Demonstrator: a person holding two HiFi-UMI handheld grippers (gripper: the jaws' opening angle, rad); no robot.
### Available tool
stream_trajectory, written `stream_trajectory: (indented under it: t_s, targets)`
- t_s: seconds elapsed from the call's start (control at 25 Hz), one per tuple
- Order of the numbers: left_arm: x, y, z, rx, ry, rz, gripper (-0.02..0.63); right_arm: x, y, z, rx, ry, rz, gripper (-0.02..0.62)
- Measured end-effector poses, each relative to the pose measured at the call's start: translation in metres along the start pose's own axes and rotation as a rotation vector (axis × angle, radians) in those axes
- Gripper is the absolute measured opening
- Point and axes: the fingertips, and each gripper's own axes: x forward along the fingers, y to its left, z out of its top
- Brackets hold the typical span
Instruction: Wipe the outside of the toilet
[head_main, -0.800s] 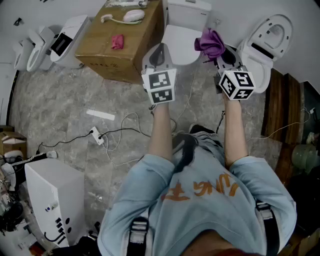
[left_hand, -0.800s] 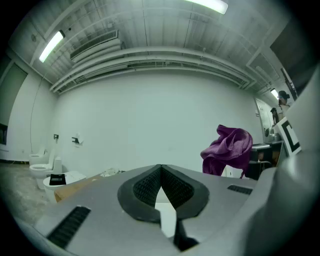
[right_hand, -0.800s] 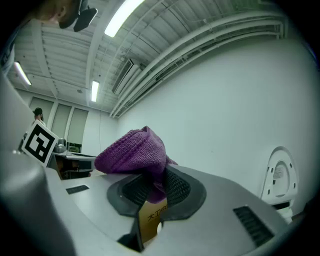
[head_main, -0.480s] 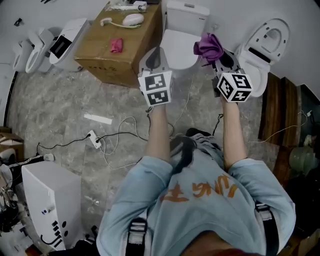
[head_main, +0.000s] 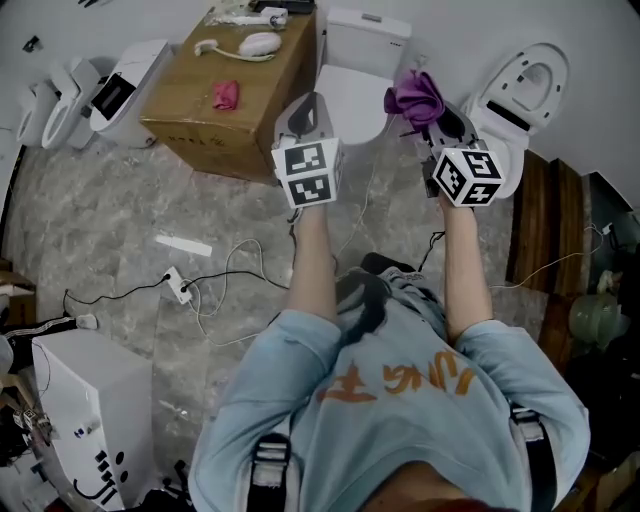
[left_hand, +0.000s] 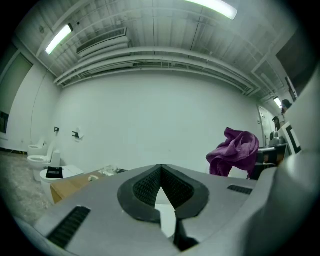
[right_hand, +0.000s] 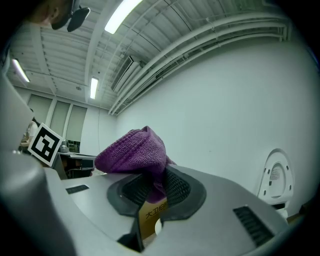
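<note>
Head view: the person is standing over the white toilet (head_main: 352, 85) at top centre, lid down, and is holding both grippers out towards it. The left gripper (head_main: 306, 108) is hovering by the seat's left edge. The right gripper (head_main: 432, 118) is hovering by its right edge, carrying a purple cloth (head_main: 414, 92) bunched ahead of the tips, probably so the cloth meets the porcelain first. Contact with the toilet cannot be told. A cardboard box (head_main: 225, 95) is sitting upper left and a second toilet (head_main: 530, 85), lid raised, upper right.

Left gripper view: the jaws are pressing together on nothing, likely a spare hand for now. The cloth (left_hand: 237, 152) is showing at right.

Right gripper view: the jaws are clamping the cloth's (right_hand: 132, 155) lower fold, the bulk flopping left. Wiping is probably not yet begun.
</note>
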Motion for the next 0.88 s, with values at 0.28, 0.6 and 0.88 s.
stream_trajectory:
  t_s: [0.28, 0.6, 0.88]
  targets:
    - [0.005, -0.005, -0.01, -0.019, 0.012, -0.04, 0.021, -0.005, -0.008, -0.007, -0.002, 0.023, -0.027, 0.066]
    - [0.014, 0.02, -0.014, -0.057, 0.019, 0.007, 0.021, 0.007, -0.018, 0.003, -0.003, 0.0, -0.013, 0.066]
    - [0.038, 0.028, -0.012, 0.002, 0.05, -0.005, 0.021, 0.054, -0.007, -0.013, 0.034, 0.017, 0.076, 0.066]
